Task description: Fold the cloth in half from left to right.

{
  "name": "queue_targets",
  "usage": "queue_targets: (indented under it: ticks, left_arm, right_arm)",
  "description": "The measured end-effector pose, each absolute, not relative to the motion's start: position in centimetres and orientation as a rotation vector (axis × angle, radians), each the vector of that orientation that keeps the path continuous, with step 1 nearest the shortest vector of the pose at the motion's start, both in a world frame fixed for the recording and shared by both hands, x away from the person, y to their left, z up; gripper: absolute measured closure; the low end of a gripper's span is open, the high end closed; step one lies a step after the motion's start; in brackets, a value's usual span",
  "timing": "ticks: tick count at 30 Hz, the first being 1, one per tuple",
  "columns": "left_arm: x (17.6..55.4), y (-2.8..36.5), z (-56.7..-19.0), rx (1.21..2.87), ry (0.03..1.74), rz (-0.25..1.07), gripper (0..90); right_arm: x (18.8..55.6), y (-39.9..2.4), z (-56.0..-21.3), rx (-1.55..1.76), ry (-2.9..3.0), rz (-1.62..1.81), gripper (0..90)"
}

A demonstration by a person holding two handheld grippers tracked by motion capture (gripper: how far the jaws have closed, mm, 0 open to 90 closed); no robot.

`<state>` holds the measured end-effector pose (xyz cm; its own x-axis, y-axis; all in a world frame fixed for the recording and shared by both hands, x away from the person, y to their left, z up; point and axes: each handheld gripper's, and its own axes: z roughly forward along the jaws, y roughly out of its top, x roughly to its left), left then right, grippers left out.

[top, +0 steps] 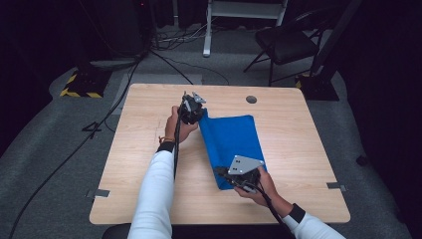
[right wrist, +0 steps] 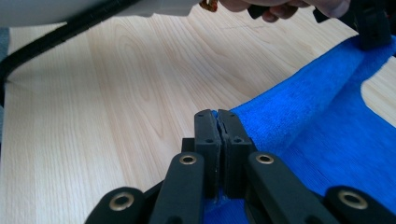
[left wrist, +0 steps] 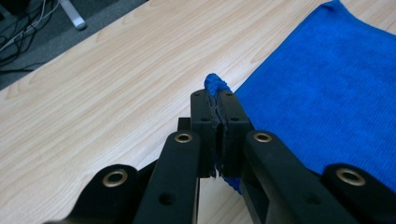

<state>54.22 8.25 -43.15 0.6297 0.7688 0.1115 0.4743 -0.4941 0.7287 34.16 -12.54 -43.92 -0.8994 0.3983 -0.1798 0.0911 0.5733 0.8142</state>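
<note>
Blue microfibre cloth (top: pixel 230 147) lying mid-table on light wood-grain tabletop (top: pixel 134 164), slightly right of centre, w/ its left edge raised off the surface. Left gripper (top: pixel 191 110) clamped tight on far-left corner, right gripper (top: pixel 234 175) clamped on near-left corner, jaws closed on fabric both sides. Prob. a fold, left edge over to the right: corners gripped and lifted, carry-over & lay-down not yet done.

A light wooden table (top: pixel 149 149) carries a blue cloth (top: pixel 231 139).
</note>
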Motion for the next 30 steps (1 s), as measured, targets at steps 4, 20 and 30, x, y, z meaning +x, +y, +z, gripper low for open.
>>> queue_targets:
  ticks: [4, 20, 30]
  left_arm:
    - [54.2, 7.2, -42.9, 2.191, 0.943, 0.564, 87.0]
    - [54.2, 4.3, -43.3, 2.18, 0.91, 0.557, 86.3]
    - [54.2, 2.8, -43.5, 2.183, 0.904, 0.56, 85.8]
  right_arm:
    - [34.0, -14.0, -43.8, 0.422, 2.449, 1.247, 87.8]
    - [34.0, -17.4, -43.6, 0.492, 2.43, 1.221, 87.7]
    - [33.8, -18.3, -43.7, 0.509, 2.426, 1.201, 87.7]
